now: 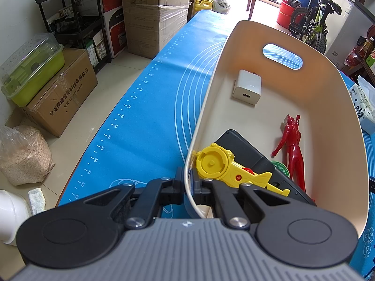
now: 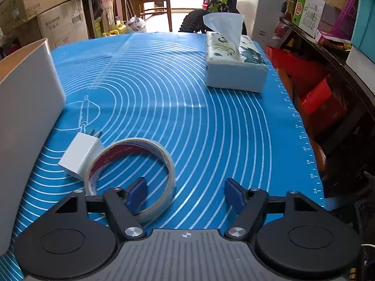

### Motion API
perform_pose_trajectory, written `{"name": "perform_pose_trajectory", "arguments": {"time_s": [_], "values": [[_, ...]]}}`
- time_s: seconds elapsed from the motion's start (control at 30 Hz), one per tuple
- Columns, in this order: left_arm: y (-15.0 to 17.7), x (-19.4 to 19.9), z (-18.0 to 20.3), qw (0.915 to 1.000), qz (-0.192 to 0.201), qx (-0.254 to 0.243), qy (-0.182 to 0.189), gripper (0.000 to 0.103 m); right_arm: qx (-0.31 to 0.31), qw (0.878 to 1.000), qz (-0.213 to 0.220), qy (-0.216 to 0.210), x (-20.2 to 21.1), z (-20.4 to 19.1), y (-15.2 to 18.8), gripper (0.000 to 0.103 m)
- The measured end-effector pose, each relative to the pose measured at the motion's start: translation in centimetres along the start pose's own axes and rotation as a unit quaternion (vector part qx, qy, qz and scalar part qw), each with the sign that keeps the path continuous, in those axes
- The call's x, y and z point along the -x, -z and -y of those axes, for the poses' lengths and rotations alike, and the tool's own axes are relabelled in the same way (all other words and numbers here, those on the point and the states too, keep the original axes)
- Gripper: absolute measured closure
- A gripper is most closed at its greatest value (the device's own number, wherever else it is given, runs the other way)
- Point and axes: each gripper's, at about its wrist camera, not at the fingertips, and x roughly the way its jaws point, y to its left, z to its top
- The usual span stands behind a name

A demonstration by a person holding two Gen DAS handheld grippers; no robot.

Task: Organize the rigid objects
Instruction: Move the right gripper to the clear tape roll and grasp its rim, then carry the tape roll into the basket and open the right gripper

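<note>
In the left wrist view my left gripper (image 1: 187, 185) is shut on the near rim of a cream storage bin (image 1: 328, 98). Inside the bin lie a white charger (image 1: 247, 87), a red figurine (image 1: 293, 149), a yellow toy launcher (image 1: 225, 166) and a black box (image 1: 248, 149). In the right wrist view my right gripper (image 2: 185, 190) is open, low over the blue mat (image 2: 187, 107). Its left finger sits inside a roll of clear tape (image 2: 161, 159). A second white charger (image 2: 80, 155) lies beside the tape. The bin's outer wall (image 2: 25, 117) stands at the left.
A tissue box (image 2: 234, 63) stands on the far right of the mat. Cardboard boxes (image 1: 152, 16), shelves and a green container (image 1: 32, 70) line the floor to the left. A bicycle (image 1: 314, 25) and red crates (image 2: 311, 93) stand beyond the table edges.
</note>
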Motion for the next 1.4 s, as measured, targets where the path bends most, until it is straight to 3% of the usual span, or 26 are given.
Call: {"name": "perform_pose_trajectory", "arguments": {"time_s": [0.07, 0.13, 0.2, 0.5, 0.8, 1.13, 1.4], "values": [[0.0, 0.0, -0.1, 1.0000, 0.000, 0.000, 0.000, 0.096, 0.006, 1.000, 0.004, 0.003, 0.2, -0.5, 0.0, 0.050], [0.0, 0.1, -0.1, 1.0000, 0.000, 0.001, 0.000, 0.096, -0.002, 1.000, 0.007, 0.003, 0.3, -0.4, -0.2, 0.073], [0.0, 0.1, -0.1, 1.0000, 0.000, 0.001, 0.000, 0.096, -0.021, 1.000, 0.004, -0.002, 0.3, 0.1, -0.3, 0.087], [0.0, 0.1, -0.2, 1.0000, 0.000, 0.002, 0.001, 0.096, -0.037, 0.999, 0.029, -0.013, 1.6, 0.3, -0.3, 0.087], [0.0, 0.1, -0.2, 1.0000, 0.000, 0.002, 0.001, 0.096, -0.021, 0.995, 0.086, -0.046, 6.0, -1.8, -3.7, 0.087], [0.0, 0.1, -0.2, 1.0000, 0.000, 0.002, 0.001, 0.096, 0.031, 0.986, 0.122, -0.107, 10.0, -8.0, -7.1, 0.087], [0.0, 0.0, -0.1, 1.0000, 0.000, 0.002, 0.000, 0.096, 0.091, 0.979, 0.108, -0.150, 9.8, -14.8, -6.3, 0.087]]}}
